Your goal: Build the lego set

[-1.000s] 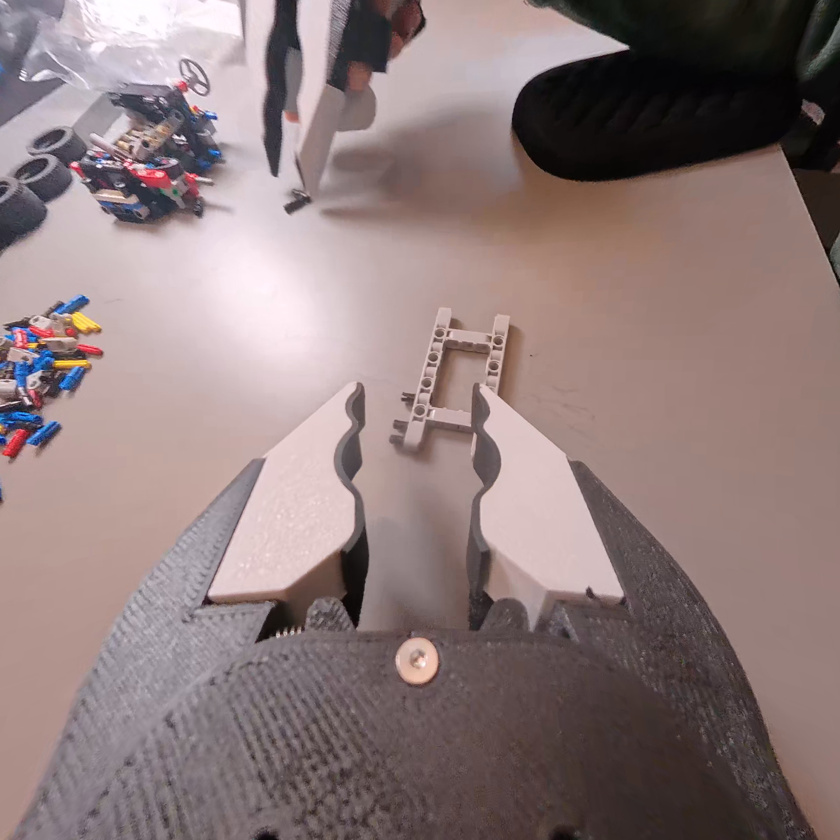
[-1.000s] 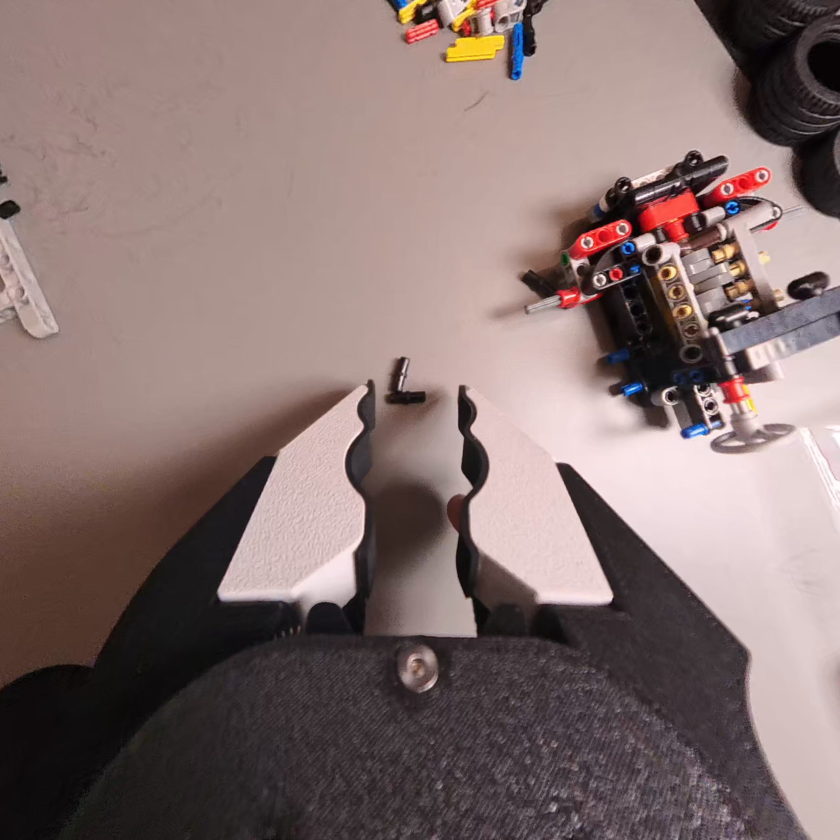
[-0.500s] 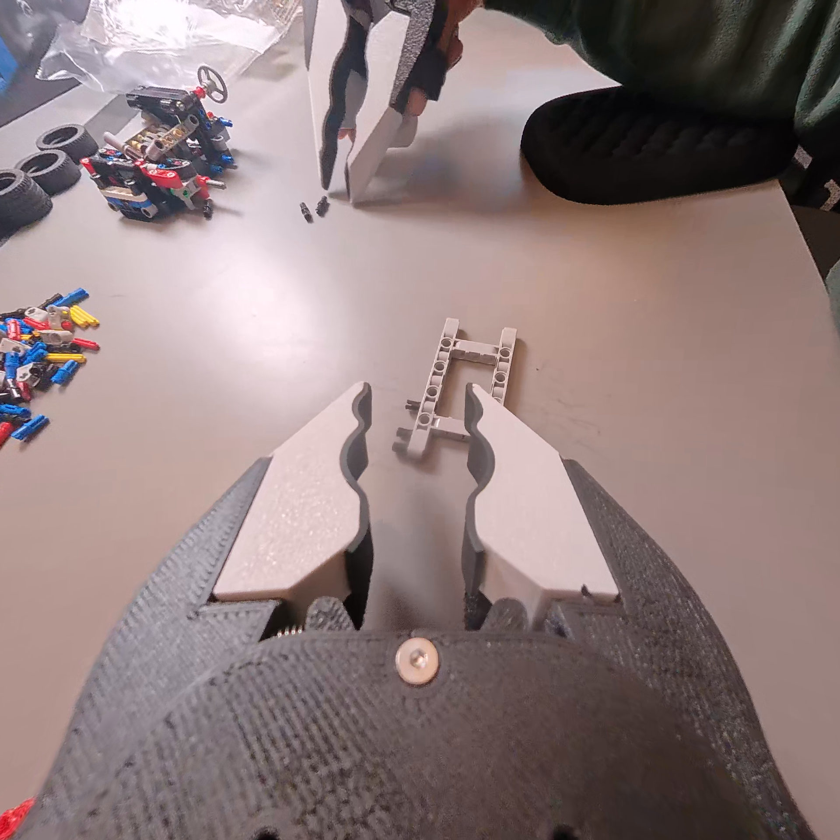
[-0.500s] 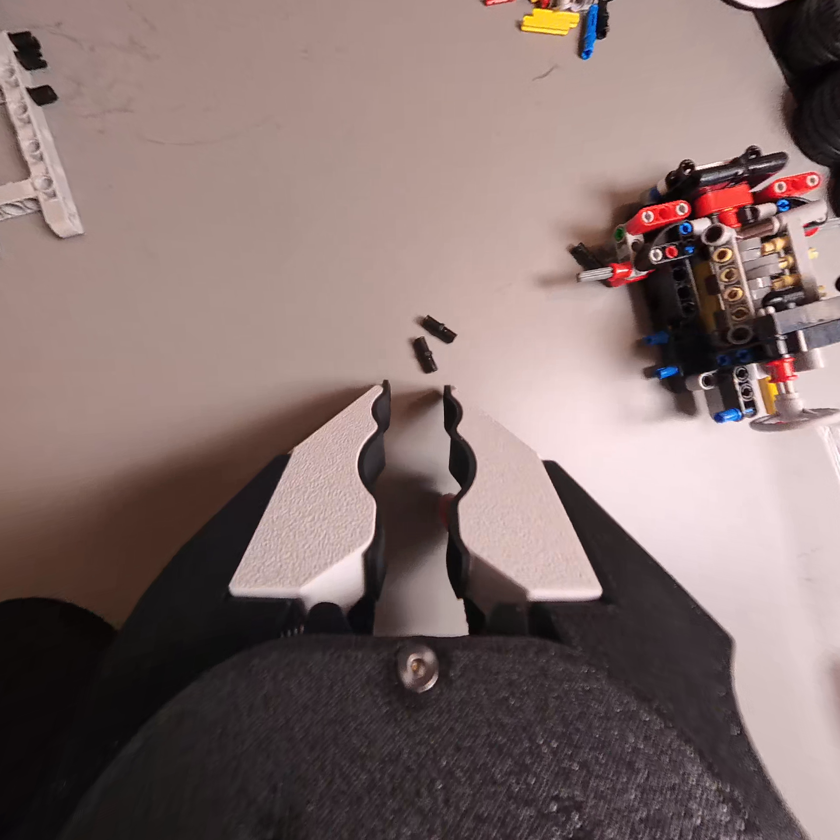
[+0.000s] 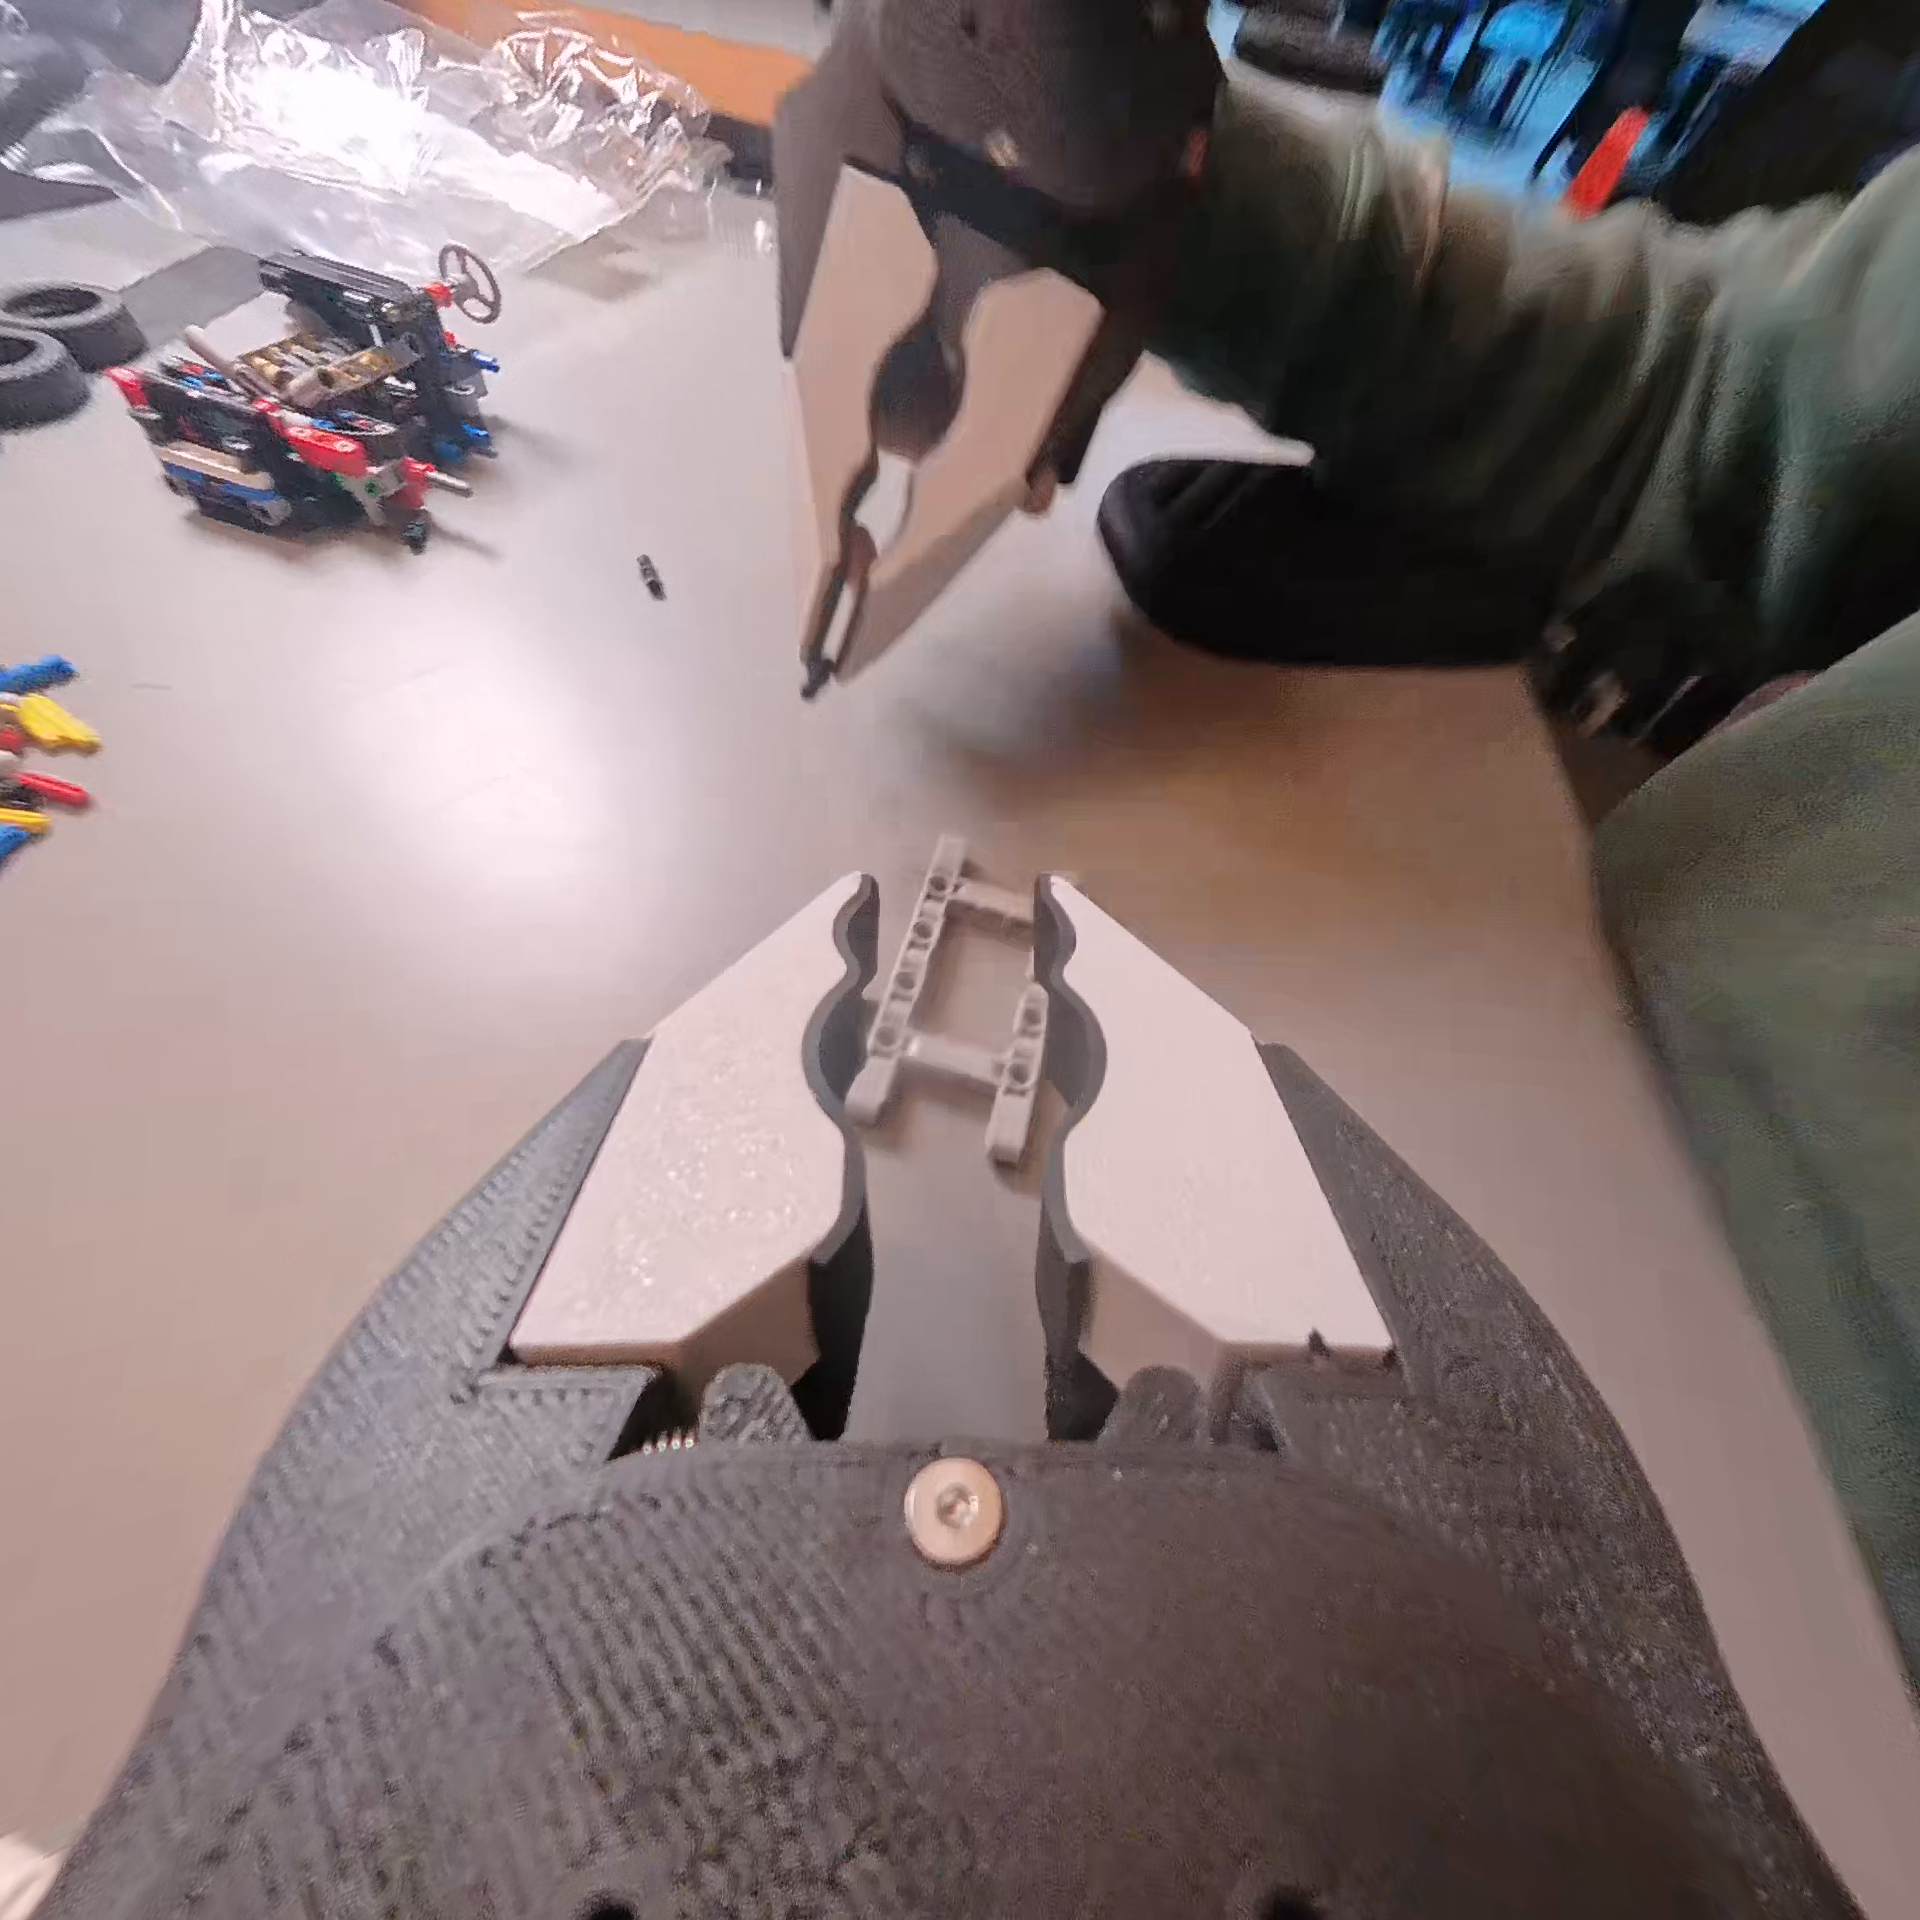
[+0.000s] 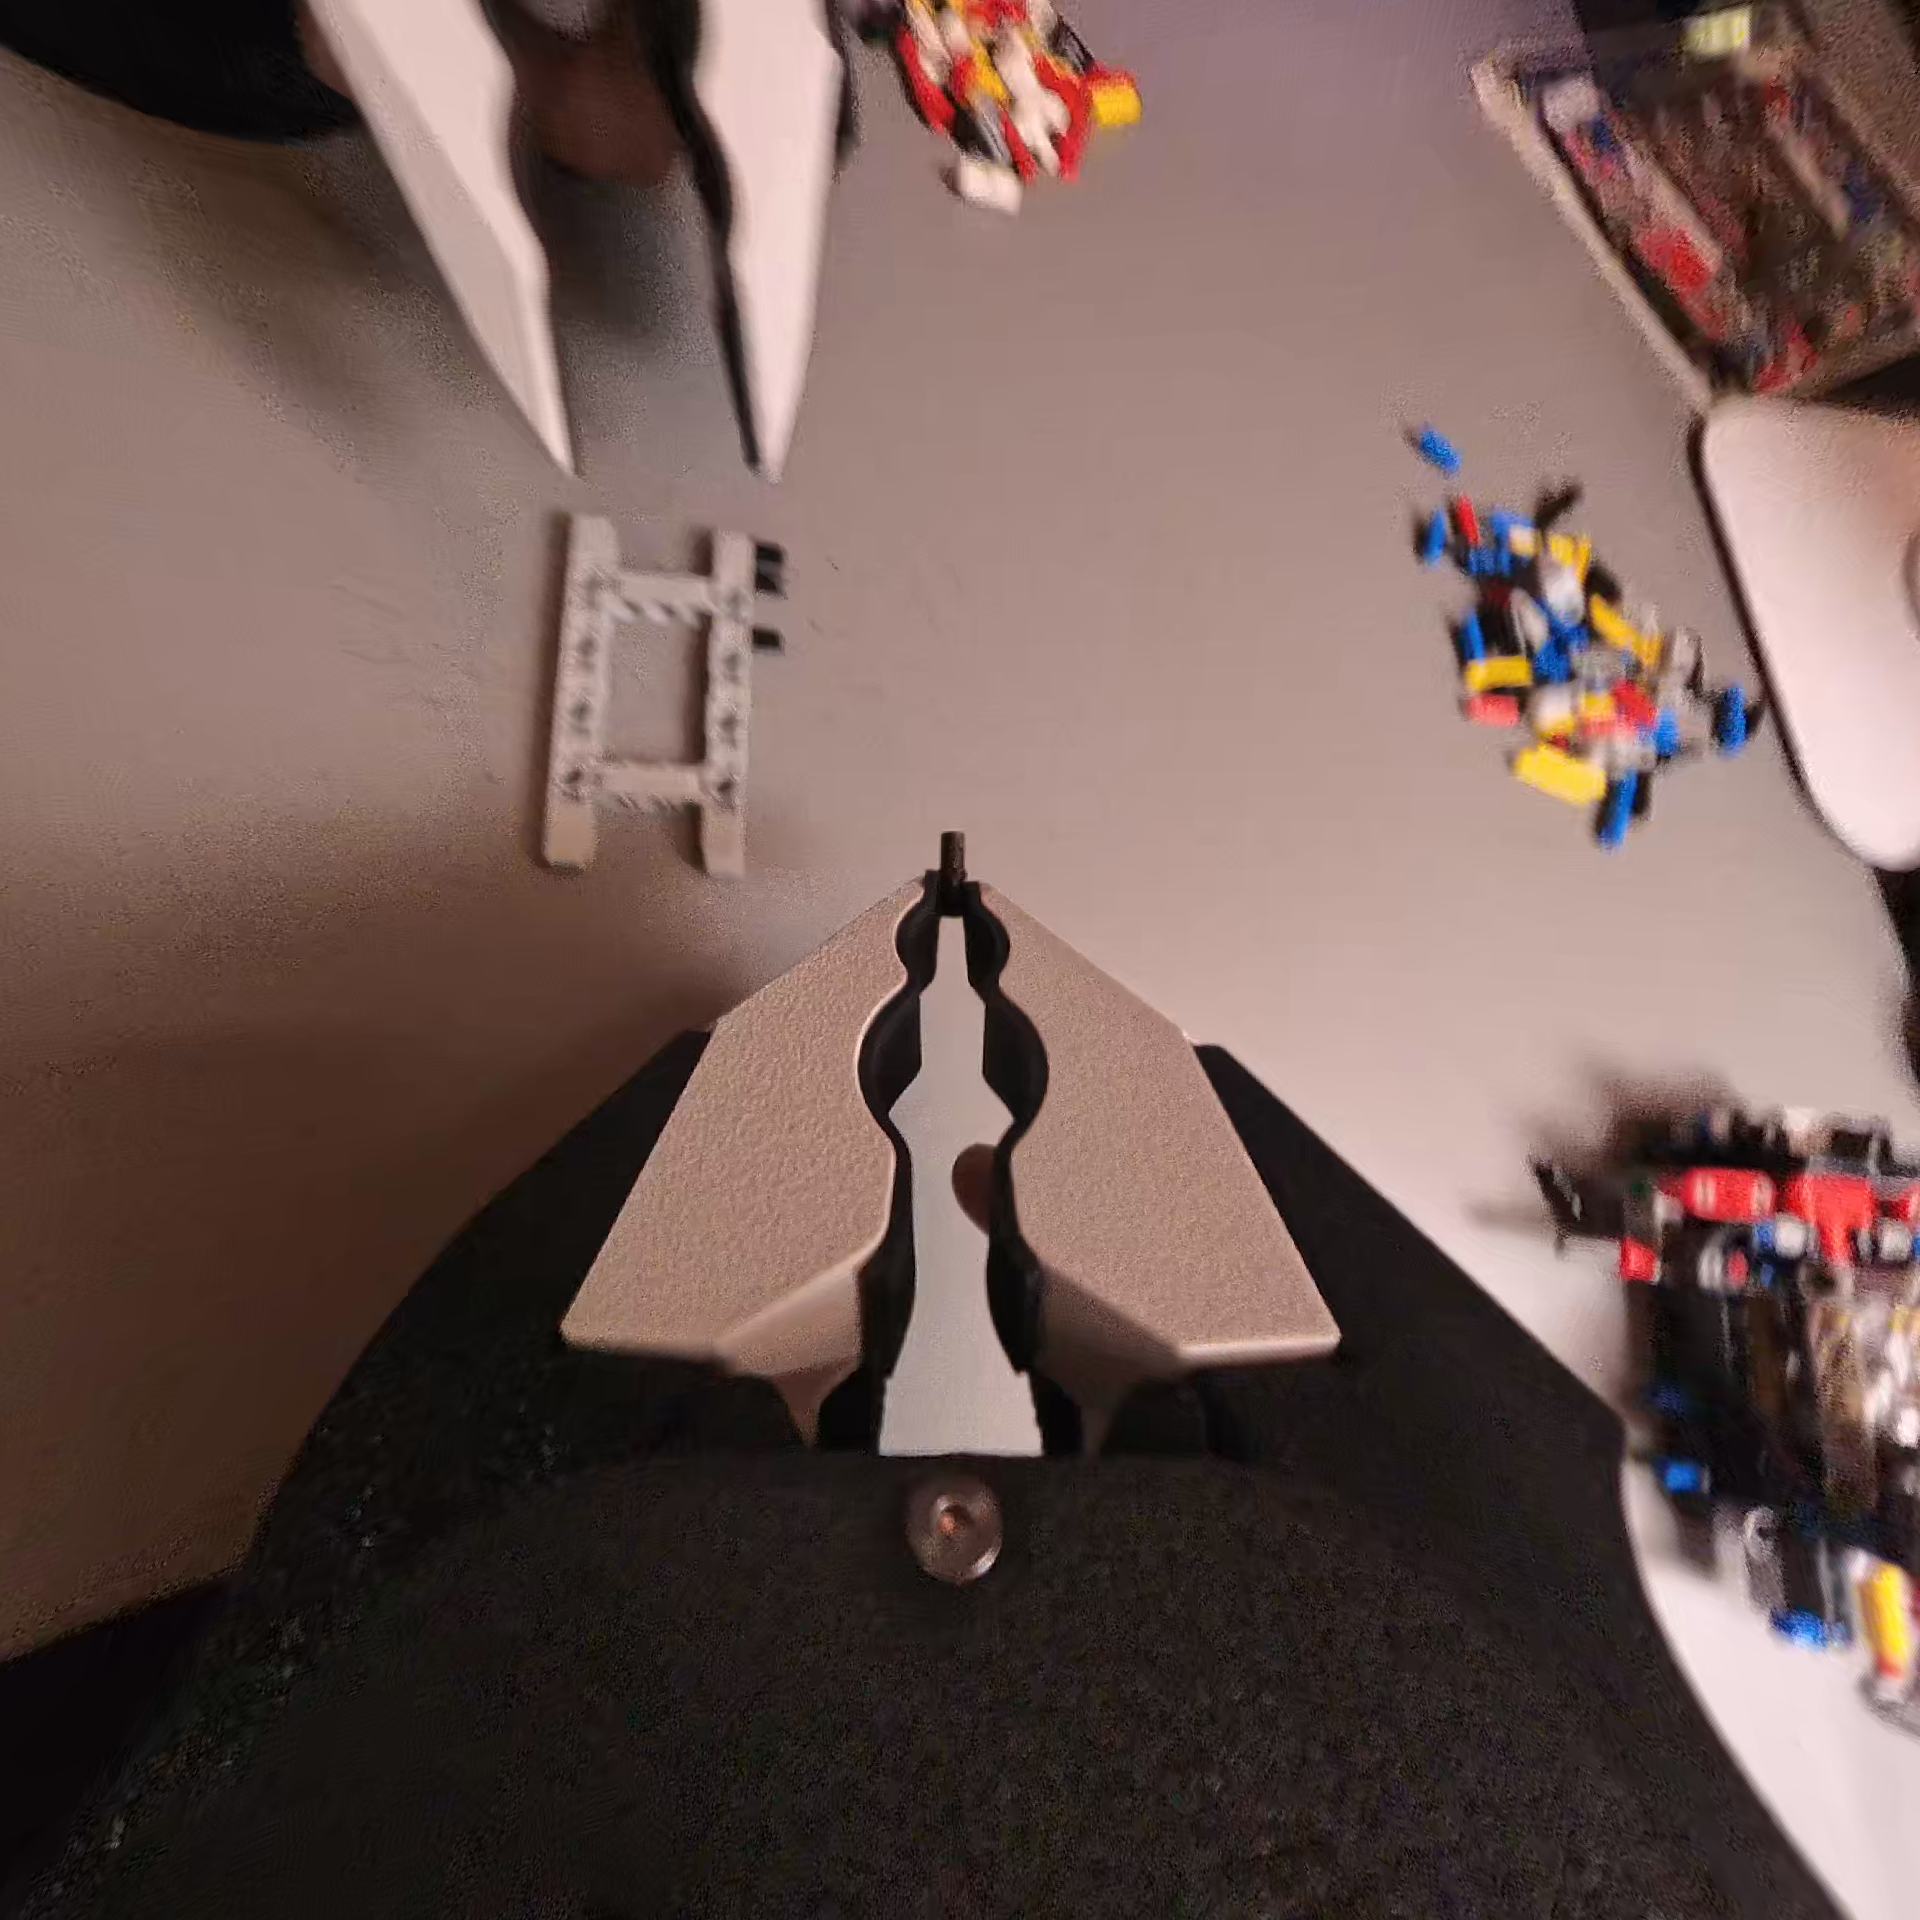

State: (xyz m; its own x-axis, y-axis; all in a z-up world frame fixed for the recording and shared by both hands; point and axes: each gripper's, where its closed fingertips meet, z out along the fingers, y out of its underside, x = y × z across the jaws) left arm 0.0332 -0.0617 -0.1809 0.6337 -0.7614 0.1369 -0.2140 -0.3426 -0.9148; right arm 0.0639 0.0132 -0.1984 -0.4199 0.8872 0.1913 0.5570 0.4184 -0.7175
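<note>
A light grey ladder-shaped frame lies flat on the table and shows between the open fingers of my left gripper; I cannot tell if they touch it. In the right wrist view the frame has two black pins in its side, and the left gripper hangs just beyond it. My right gripper is shut on a small black pin that sticks out of its tips, near the frame's end. It shows in the left wrist view above the table.
A second black pin lies loose on the table. The partly built car, black tyres, a pile of small coloured parts and a clear plastic bag sit around. A person's green sleeve is at right. One gripper's finger ends stand about 9 cm off the other's.
My right gripper closed on one of the two loose black pins, lifted it and swung toward the grey frame. My left gripper moved forward so the frame lies between its fingers.
</note>
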